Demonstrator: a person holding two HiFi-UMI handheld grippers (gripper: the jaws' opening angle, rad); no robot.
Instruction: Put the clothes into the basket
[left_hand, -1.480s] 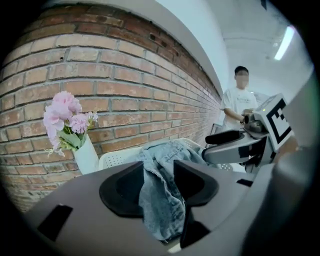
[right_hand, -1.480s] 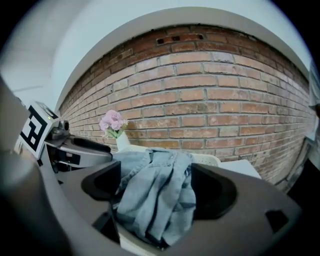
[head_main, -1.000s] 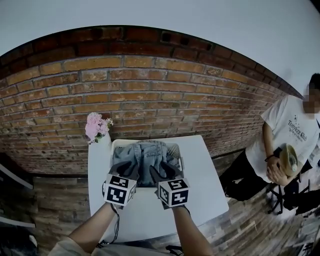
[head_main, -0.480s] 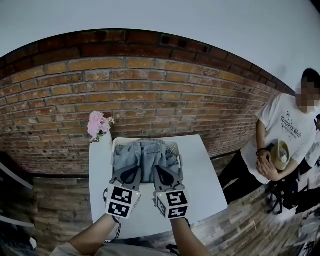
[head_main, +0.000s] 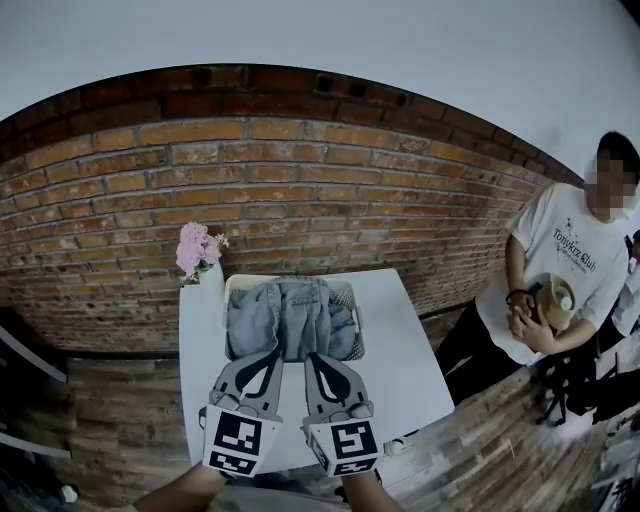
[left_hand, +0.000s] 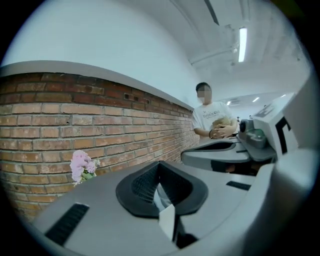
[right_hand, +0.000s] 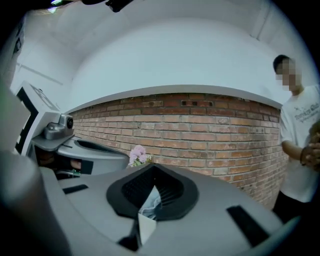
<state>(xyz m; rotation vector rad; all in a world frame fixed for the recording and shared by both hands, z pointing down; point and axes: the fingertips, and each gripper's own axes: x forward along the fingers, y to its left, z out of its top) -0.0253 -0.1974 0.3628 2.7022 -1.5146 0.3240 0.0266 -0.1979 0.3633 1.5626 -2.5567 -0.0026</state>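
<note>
Blue denim clothes (head_main: 285, 318) lie bunched in a white basket (head_main: 346, 296) at the far middle of the white table (head_main: 405, 350). My left gripper (head_main: 268, 354) and right gripper (head_main: 314, 358) hover side by side just short of the basket's near rim, above the table. Both are shut with nothing between the jaws. In the left gripper view the left gripper (left_hand: 159, 163) shows closed jaws, with the right one's body beside it. In the right gripper view the right gripper (right_hand: 152, 167) is closed too, and a sliver of denim (right_hand: 150, 199) shows through the slit.
A pink flower bunch (head_main: 196, 251) stands at the table's far left corner against the brick wall (head_main: 330, 180). A person in a white T-shirt (head_main: 560, 270) stands to the right, holding something. A small object (head_main: 394, 447) lies at the table's near right edge.
Both grippers have drawn back from the basket toward me and their jaws have closed. The denim clothes stay in the basket, let go.
</note>
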